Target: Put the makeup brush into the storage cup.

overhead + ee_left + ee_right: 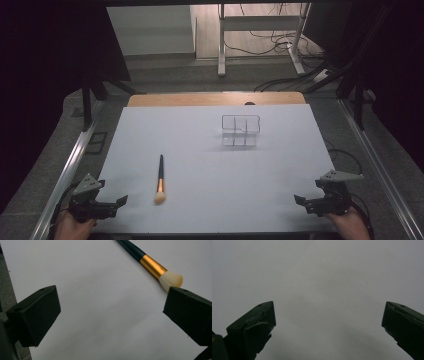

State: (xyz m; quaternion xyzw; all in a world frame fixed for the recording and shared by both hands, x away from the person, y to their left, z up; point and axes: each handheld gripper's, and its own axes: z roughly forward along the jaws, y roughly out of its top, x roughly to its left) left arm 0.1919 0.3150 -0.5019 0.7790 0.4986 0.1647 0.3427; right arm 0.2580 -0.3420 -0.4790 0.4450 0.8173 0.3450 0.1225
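A makeup brush (160, 180) with a dark handle, gold ferrule and pale bristles lies on the white table sheet (215, 165), left of centre, bristles toward the near edge. In the left gripper view the brush (155, 266) lies just beyond the right jaw. A clear plastic organizer (240, 130) with several compartments stands farther back, right of centre. My left gripper (111, 205) rests at the near left corner, open and holding nothing, a short way left of the bristles. At the near right corner my right gripper (303, 202) is open over bare sheet (324, 290).
The wooden tabletop edge (215, 99) shows behind the sheet. Metal rails (65, 170) run along both sides of the table. Cables and a desk frame (260, 40) lie on the floor beyond.
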